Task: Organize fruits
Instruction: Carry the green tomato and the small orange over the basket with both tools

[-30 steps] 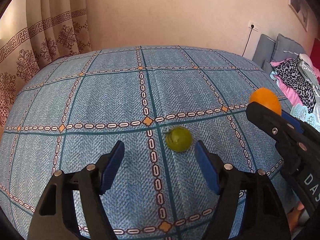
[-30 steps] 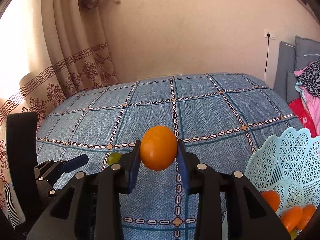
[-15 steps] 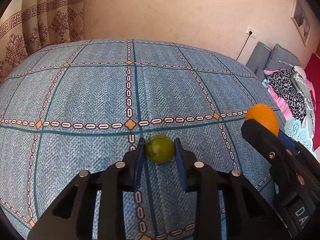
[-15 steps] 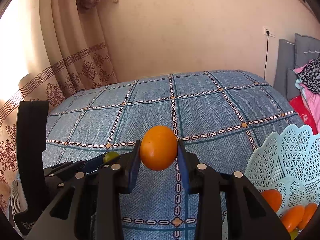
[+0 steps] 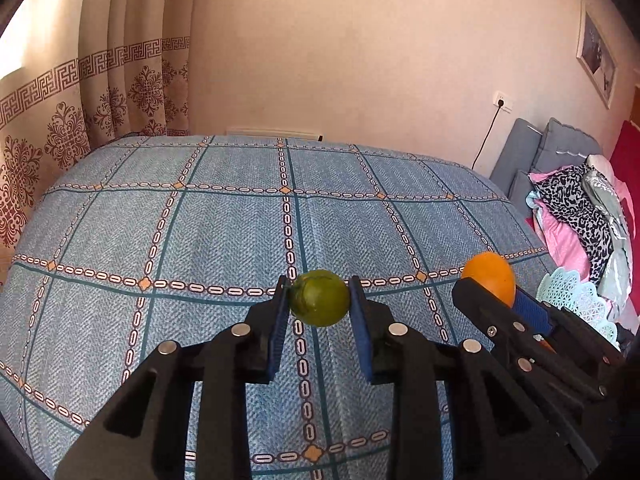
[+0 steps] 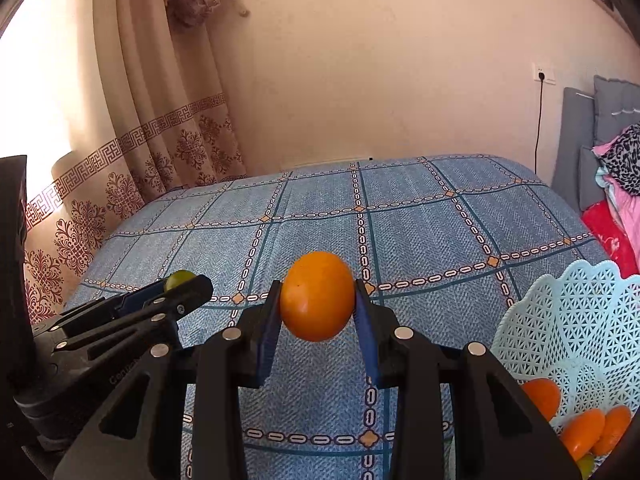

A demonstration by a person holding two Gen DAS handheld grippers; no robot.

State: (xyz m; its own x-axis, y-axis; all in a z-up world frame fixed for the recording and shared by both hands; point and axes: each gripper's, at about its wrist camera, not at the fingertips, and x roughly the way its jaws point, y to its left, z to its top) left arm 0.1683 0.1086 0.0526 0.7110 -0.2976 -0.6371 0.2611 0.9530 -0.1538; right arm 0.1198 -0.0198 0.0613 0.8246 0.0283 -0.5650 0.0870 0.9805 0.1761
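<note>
Two fruits are up in my grippers, one in each. My left gripper [image 5: 319, 305] is clamped on the lime [image 5: 319, 303], with a blue pad pressed on each side of it. My right gripper [image 6: 317, 300] is clamped on the orange [image 6: 317, 295] the same way.

Both fruits hang in the air above the bed [image 5: 224, 240]. The blue cover is bare and flat from 9 o'clock round to 1 o'clock, so there is lots of room out front. The bed's far edge meets the wall [image 5: 360, 60] at 12 o'clock. A curtain [image 5: 80, 120] hangs by the bed's edge at 10 o'clock.

From my left camera, the right gripper sits close by at 3 o'clock, with the orange at its tip. From my right camera, the left gripper sits close at 9 o'clock, with the lime peeking over it. The two grippers are near but not touching.

Both grippers point forward, nearly level, toward the wall.

At 4 o'clock in my right camera stands the basket [image 6: 568, 320], with its wavy rim just beside my gripper. More oranges [image 6: 582, 430] lie in its bottom. A pile of clothes [image 5: 580, 216] lies at 2 o'clock past the bed's edge.
</note>
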